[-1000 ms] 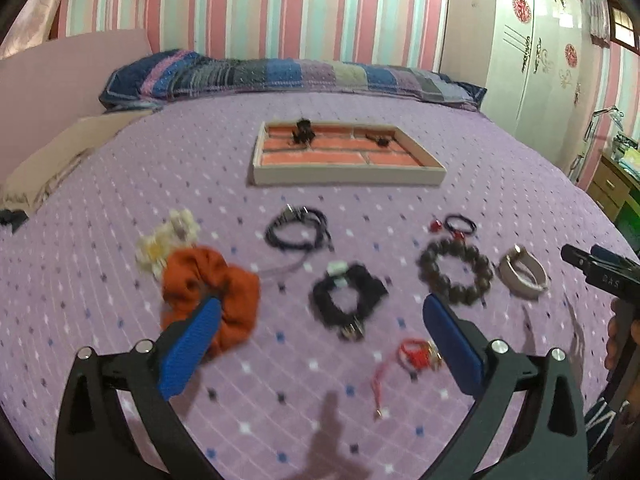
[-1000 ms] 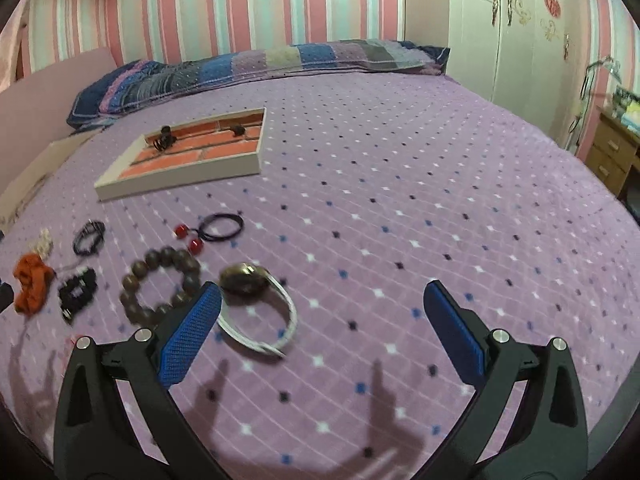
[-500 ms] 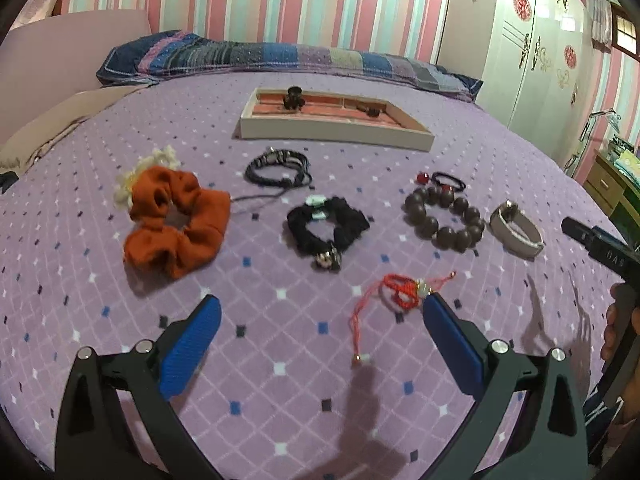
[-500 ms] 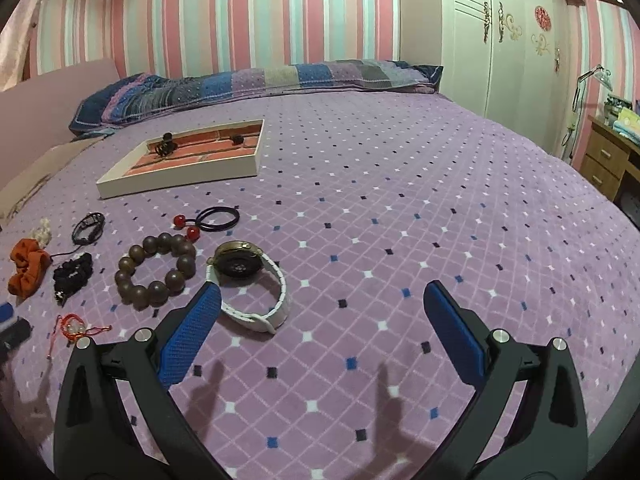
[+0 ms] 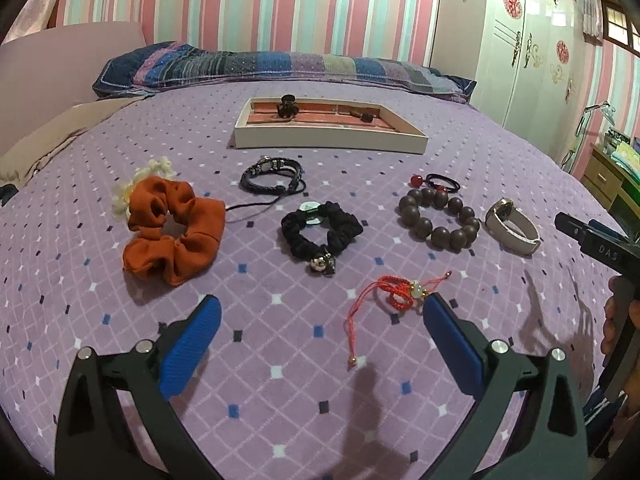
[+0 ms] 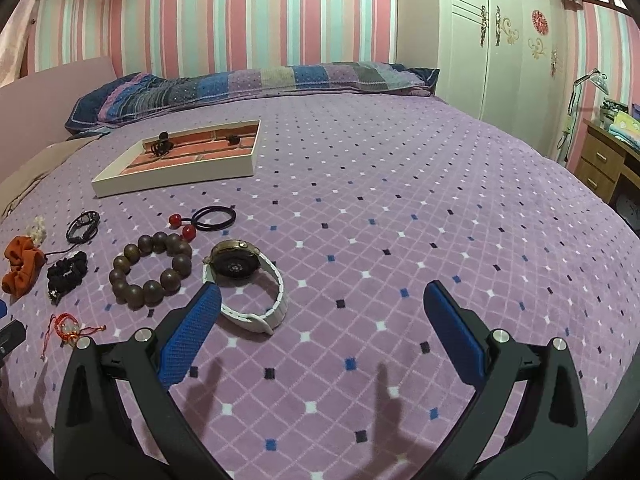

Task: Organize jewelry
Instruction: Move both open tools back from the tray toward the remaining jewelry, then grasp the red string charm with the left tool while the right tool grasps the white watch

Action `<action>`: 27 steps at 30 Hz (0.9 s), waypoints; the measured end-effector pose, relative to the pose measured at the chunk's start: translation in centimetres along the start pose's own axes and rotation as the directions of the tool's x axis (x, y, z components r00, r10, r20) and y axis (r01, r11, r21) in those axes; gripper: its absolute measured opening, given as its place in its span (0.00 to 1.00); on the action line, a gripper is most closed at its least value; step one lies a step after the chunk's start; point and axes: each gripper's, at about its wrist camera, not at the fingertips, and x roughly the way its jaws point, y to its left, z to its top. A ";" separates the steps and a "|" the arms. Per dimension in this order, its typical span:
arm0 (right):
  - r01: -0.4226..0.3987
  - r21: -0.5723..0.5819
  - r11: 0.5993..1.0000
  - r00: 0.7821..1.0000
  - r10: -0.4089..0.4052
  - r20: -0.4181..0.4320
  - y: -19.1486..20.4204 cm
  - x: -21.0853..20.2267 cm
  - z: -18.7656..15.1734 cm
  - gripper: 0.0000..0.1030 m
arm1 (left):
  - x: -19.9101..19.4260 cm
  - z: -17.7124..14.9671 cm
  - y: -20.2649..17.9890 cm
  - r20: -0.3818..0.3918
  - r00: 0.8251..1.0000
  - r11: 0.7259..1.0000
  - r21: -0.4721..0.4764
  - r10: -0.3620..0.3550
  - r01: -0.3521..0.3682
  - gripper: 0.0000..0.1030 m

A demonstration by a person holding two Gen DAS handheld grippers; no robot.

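Jewelry lies on the purple bedspread in front of a cream tray (image 5: 328,142) with a brick-pattern floor. In the left wrist view I see an orange scrunchie (image 5: 172,228), a black scrunchie (image 5: 320,234), a black cord bracelet (image 5: 272,176), a brown bead bracelet (image 5: 438,218), a red string bracelet (image 5: 394,294), a red-ball hair tie (image 5: 436,182) and a white-strap watch (image 5: 512,224). My left gripper (image 5: 320,332) is open and empty, hovering just short of the red string bracelet. My right gripper (image 6: 320,320) is open and empty; its left finger is beside the watch (image 6: 248,284).
Two small dark items lie in the tray (image 6: 176,172). A striped pillow (image 6: 248,84) lies at the head of the bed. A white wardrobe (image 6: 500,40) and a wooden nightstand (image 6: 604,160) stand to the right. The right gripper's body (image 5: 592,240) shows at the left view's right edge.
Both grippers have pulled back and tilted up, so the items now sit farther ahead. Both stay open and empty. Nothing on the bed has moved.
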 end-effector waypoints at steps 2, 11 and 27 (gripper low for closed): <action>0.004 -0.003 1.000 1.000 -0.004 0.001 0.2 0.1 0.0 0.96 | 0.0 0.1 0.3 0.001 1.000 1.000 -0.007 -0.001 0.001 0.96; 0.003 -0.002 1.000 1.000 -0.003 -0.023 0.6 1.1 -0.2 0.96 | 0.7 0.0 -0.1 -0.015 1.000 1.000 0.000 -0.021 0.021 0.96; -0.017 0.005 1.000 0.998 0.017 -0.065 0.7 3.1 0.5 0.86 | 2.6 0.1 -2.1 -0.035 0.997 0.997 0.054 -0.061 0.063 0.96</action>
